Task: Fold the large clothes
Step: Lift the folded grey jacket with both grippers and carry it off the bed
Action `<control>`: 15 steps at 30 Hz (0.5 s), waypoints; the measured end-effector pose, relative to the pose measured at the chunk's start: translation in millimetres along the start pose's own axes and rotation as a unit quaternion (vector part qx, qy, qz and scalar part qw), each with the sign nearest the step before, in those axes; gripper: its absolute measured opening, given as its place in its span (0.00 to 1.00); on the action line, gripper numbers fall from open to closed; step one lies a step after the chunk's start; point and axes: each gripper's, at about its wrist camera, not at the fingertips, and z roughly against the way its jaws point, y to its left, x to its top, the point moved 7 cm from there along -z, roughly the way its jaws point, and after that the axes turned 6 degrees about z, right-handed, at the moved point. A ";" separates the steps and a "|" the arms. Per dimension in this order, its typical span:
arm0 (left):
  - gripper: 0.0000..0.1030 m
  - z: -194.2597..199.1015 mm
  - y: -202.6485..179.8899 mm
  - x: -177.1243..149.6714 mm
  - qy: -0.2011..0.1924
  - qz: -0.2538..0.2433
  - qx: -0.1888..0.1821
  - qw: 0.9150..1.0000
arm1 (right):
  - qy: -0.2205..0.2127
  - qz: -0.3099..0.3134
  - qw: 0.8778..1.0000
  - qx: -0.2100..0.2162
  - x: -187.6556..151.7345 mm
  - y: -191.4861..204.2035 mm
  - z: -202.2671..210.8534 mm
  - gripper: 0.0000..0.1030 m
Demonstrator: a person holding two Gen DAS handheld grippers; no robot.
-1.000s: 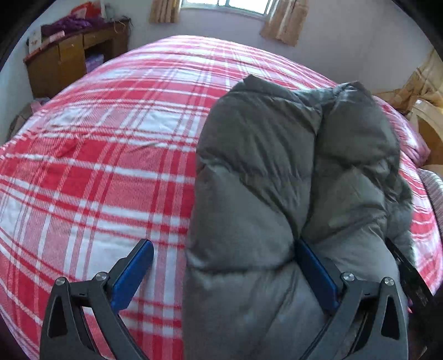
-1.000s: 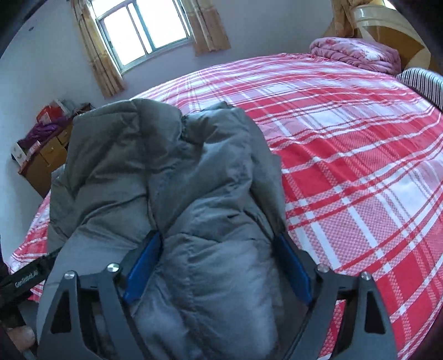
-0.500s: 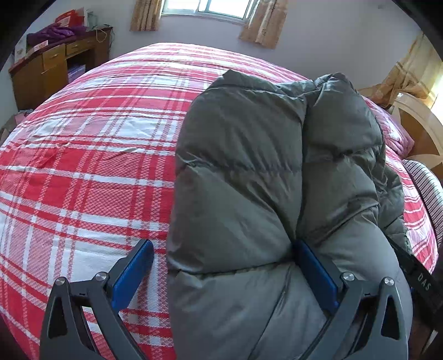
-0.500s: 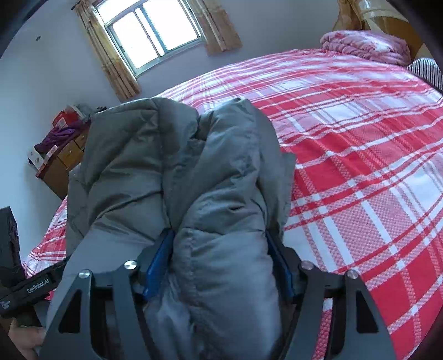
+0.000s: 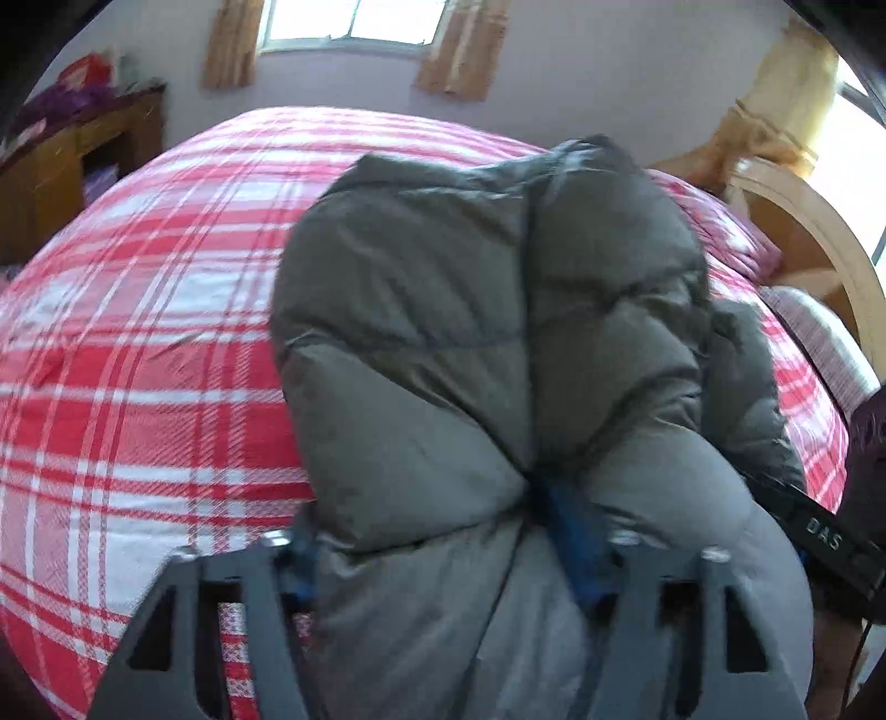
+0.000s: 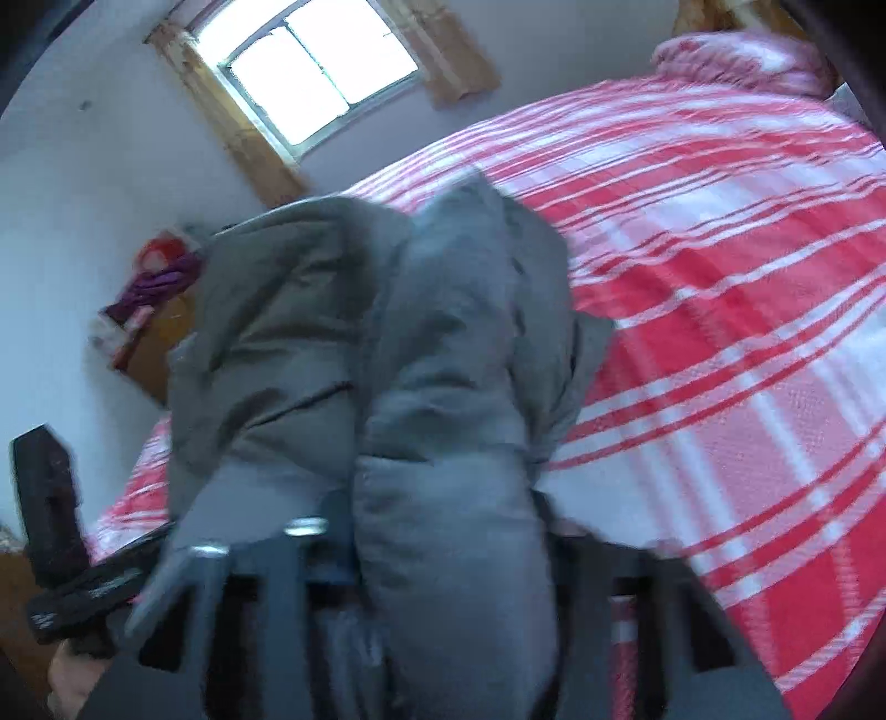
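Over the red-and-white plaid bed (image 5: 138, 387), the left gripper (image 5: 437, 531) pinches a thick fold of the grey quilted down jacket (image 5: 470, 332), which bulges in puffy stitched panels, doubled and lifted above the sheet, while the right gripper (image 6: 443, 531) squeezes its other bunched end.

Jacket (image 5: 498, 343): grey quilted cloth, puffy, with a soft matt sheen and stitched seams.
Bed cover (image 5: 138, 387): woven cloth in red and white plaid, matt, faintly textured.
My left hand-held gripper (image 5: 437, 554): dark matt plastic frame, shiny metal screw heads, blue pads (image 5: 576, 526) of dull plastic or rubber.
My right hand-held gripper (image 6: 443, 531): same dark matt frame; blurred.
Dresser (image 5: 50, 166): brown wood, slightly glossy.
Curtains (image 5: 232, 44): tan cloth.
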 end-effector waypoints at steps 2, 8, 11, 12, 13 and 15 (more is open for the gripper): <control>0.31 8.2 -2.9 3.6 -0.013 -0.018 0.007 1.000 | -0.004 0.007 1.000 0.005 0.5 2.1 2.6 0.24; 0.21 61.7 -9.3 7.0 -0.055 -0.052 0.016 0.997 | -0.039 0.000 0.998 0.048 -1.6 18.9 34.2 0.18; 0.20 97.7 -7.5 9.1 -0.080 -0.059 0.015 0.995 | -0.062 0.017 0.995 0.072 -2.9 40.1 60.2 0.18; 0.19 108.6 -6.4 10.4 -0.089 -0.059 0.015 0.994 | -0.069 0.020 0.994 0.079 -2.8 47.4 67.6 0.18; 0.19 125.3 -4.3 11.7 -0.100 -0.060 0.016 0.993 | -0.076 0.024 0.993 0.086 -2.8 54.7 75.6 0.18; 0.18 147.5 3.4 15.0 -0.119 -0.060 0.016 0.991 | -0.088 0.032 0.990 0.103 -1.7 72.8 91.5 0.18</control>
